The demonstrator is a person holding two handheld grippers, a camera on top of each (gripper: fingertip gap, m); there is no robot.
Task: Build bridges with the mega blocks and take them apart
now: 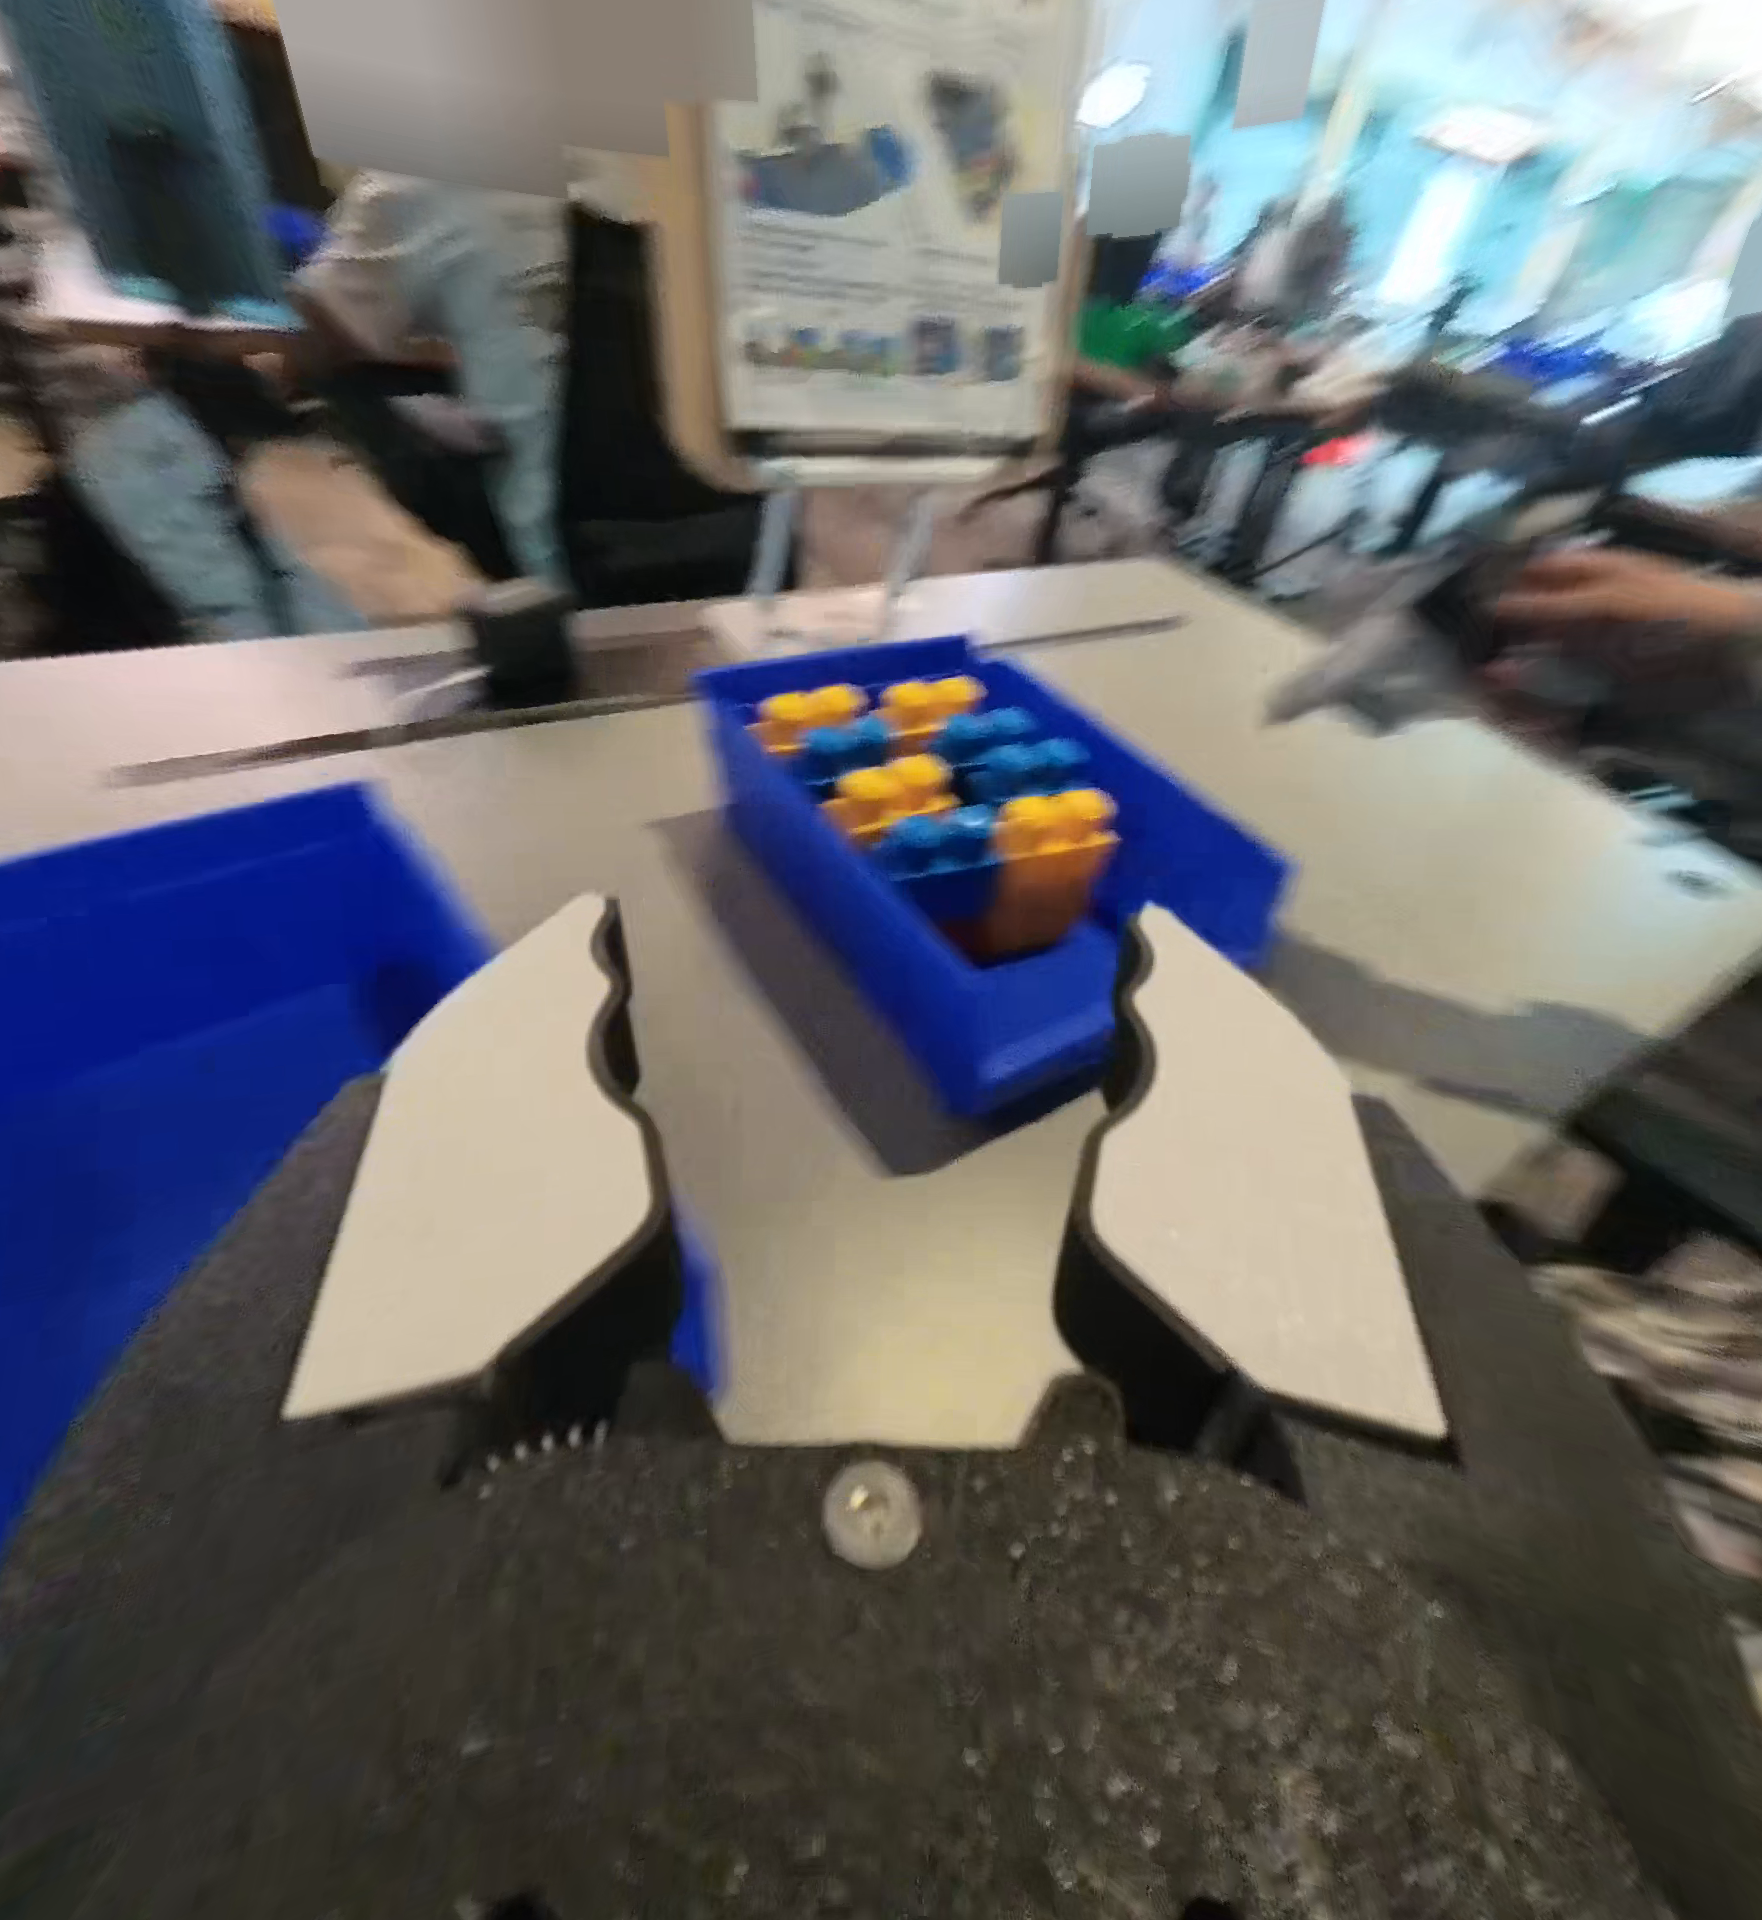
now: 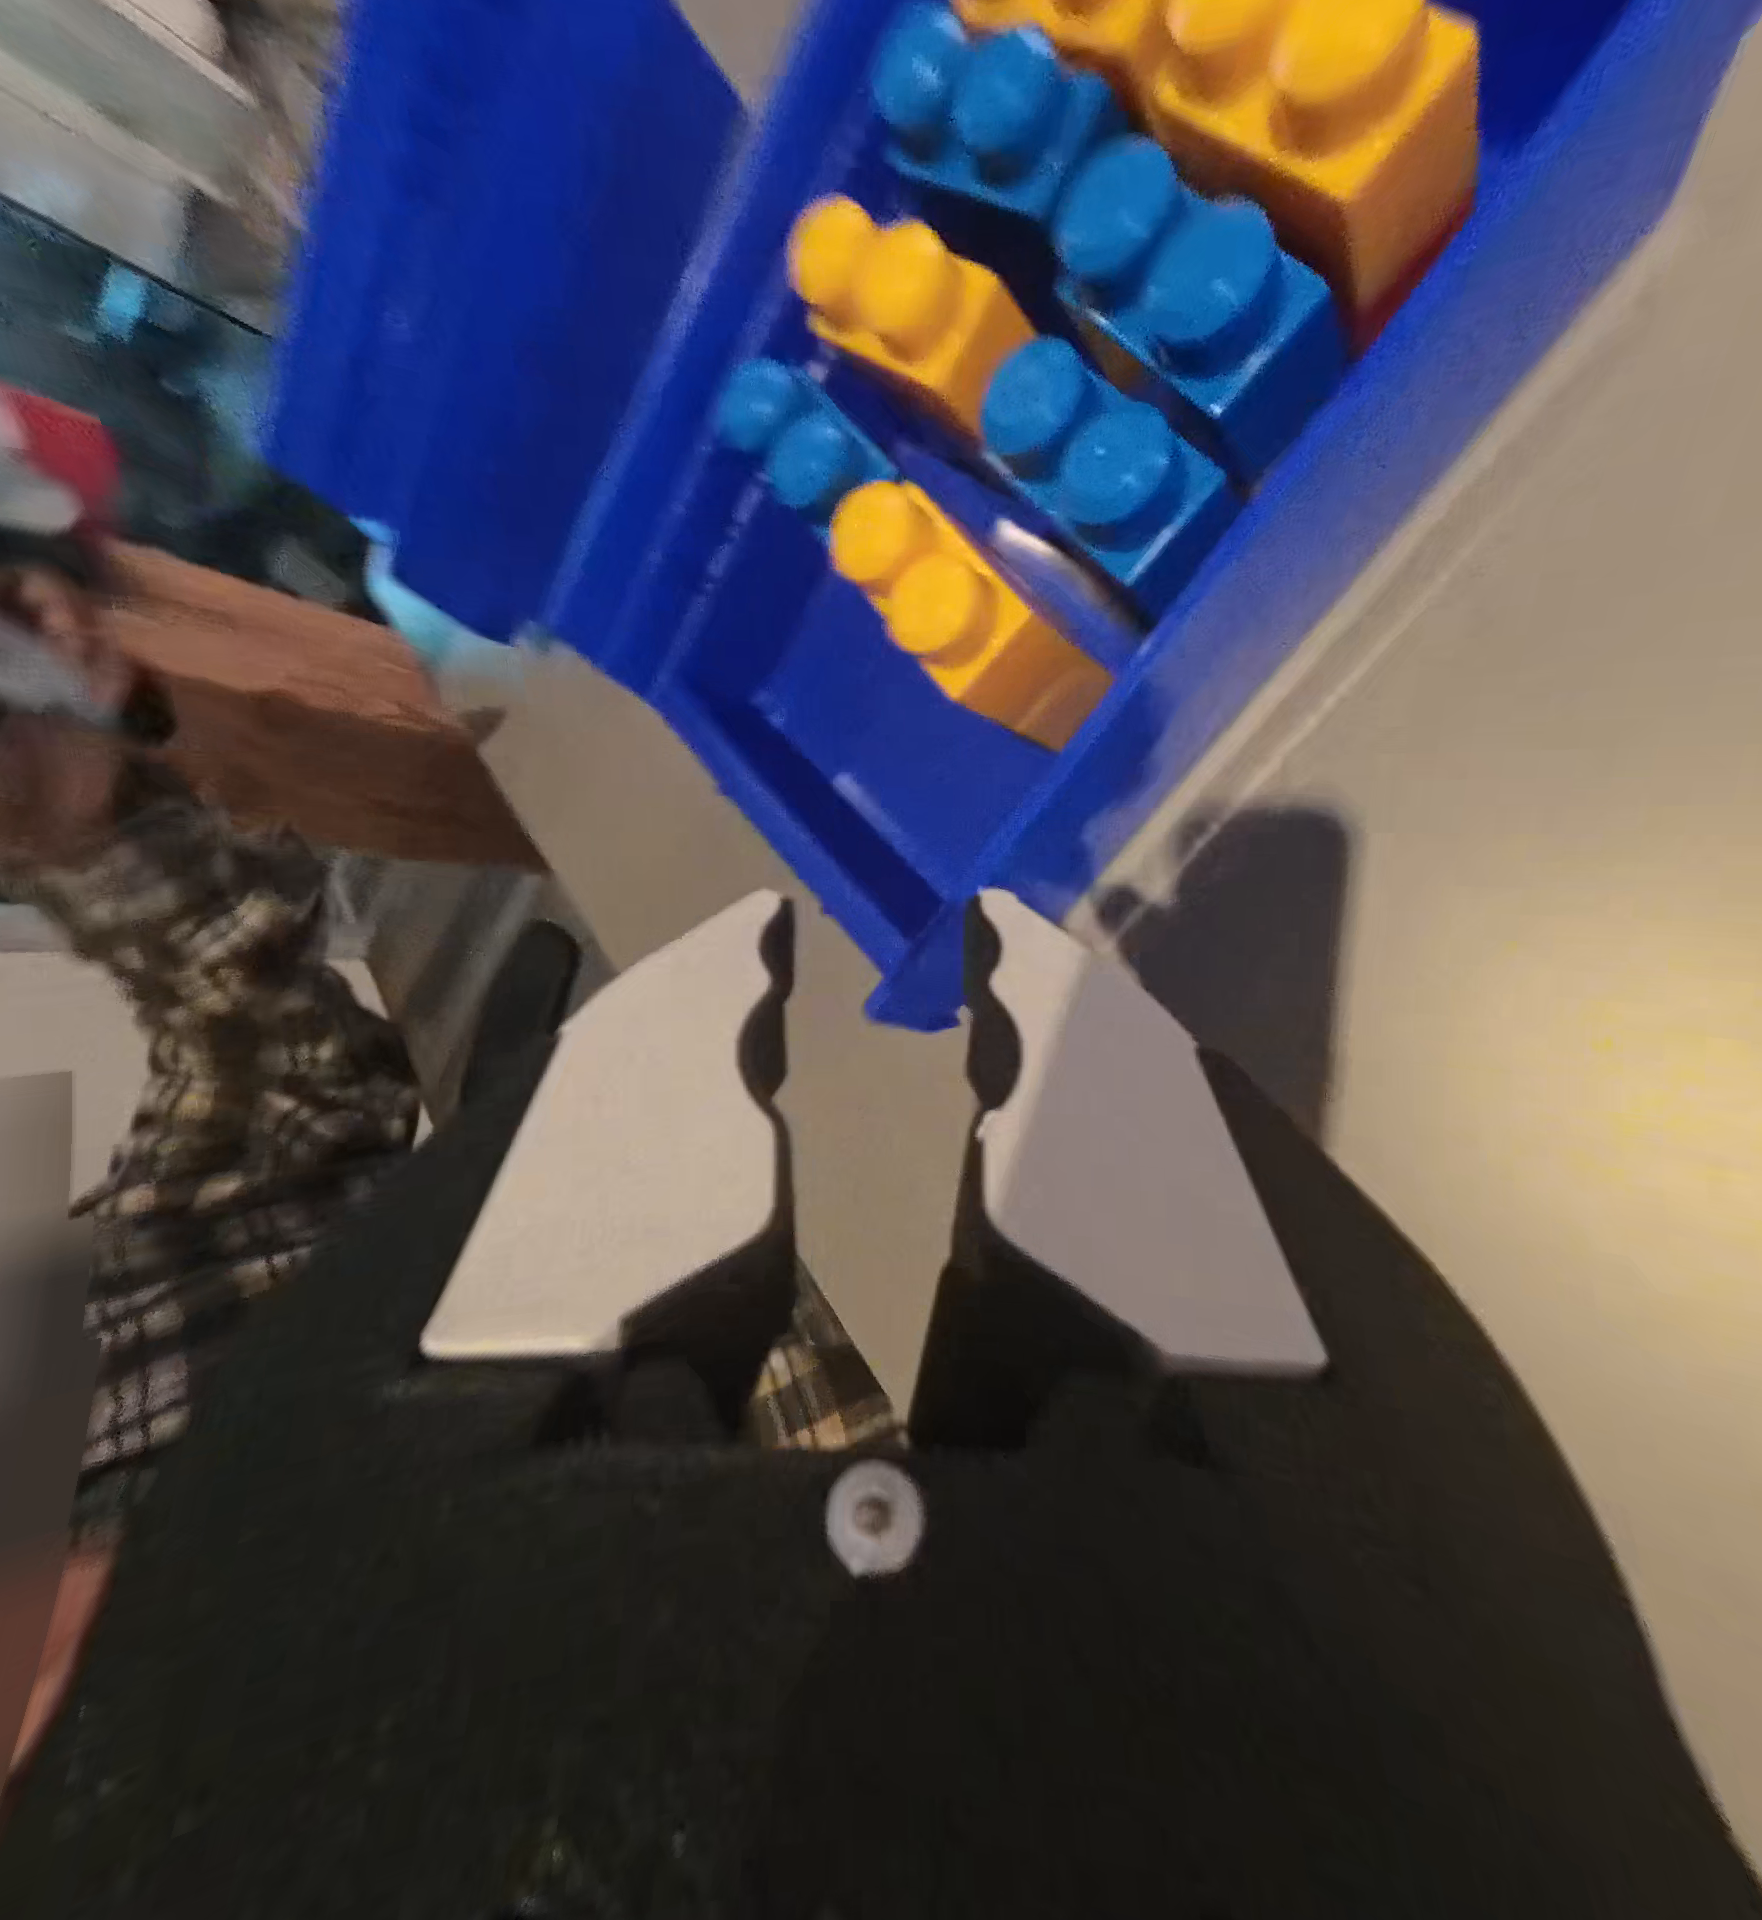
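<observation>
A small blue bin stands on the grey table and holds several yellow blocks and blue blocks, studs up. My left gripper is wide open and empty, just short of the bin's near end. In the right wrist view the bin fills the top, with yellow blocks and blue blocks inside. My right gripper is partly open, and the bin's near corner shows between its fingertips. I cannot tell if it touches. Both views are blurred.
A large blue bin stands at the left on the table; its side shows in the right wrist view. A person's checked sleeve is at the left. People, chairs and a poster stand lie beyond the table's far edge. There is about 35 cm between the tips of the two grippers.
</observation>
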